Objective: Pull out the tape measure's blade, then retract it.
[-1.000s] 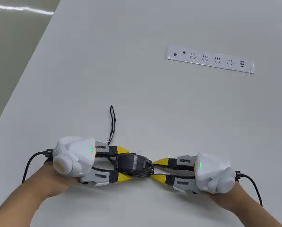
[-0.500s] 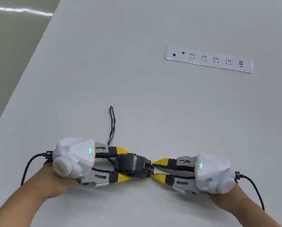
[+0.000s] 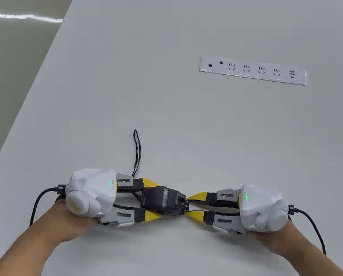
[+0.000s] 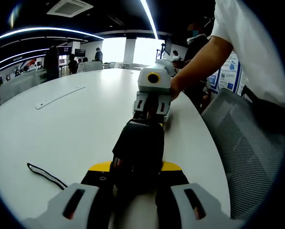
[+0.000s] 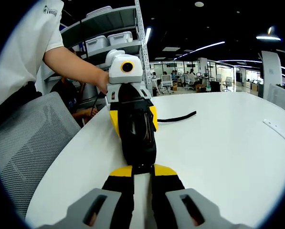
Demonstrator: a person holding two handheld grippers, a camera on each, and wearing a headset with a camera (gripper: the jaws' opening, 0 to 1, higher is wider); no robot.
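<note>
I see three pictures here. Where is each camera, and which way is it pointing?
Head view: on the headset, looking down at the table; forearms, left gripper and right gripper show.
Left gripper view: rides the left gripper, facing along its jaws over the tape measure toward the right gripper and the person's arm.
Right gripper view: the reverse, facing the left gripper, arm and shirt.
Shared: every view shows the tape measure between both grippers.
</note>
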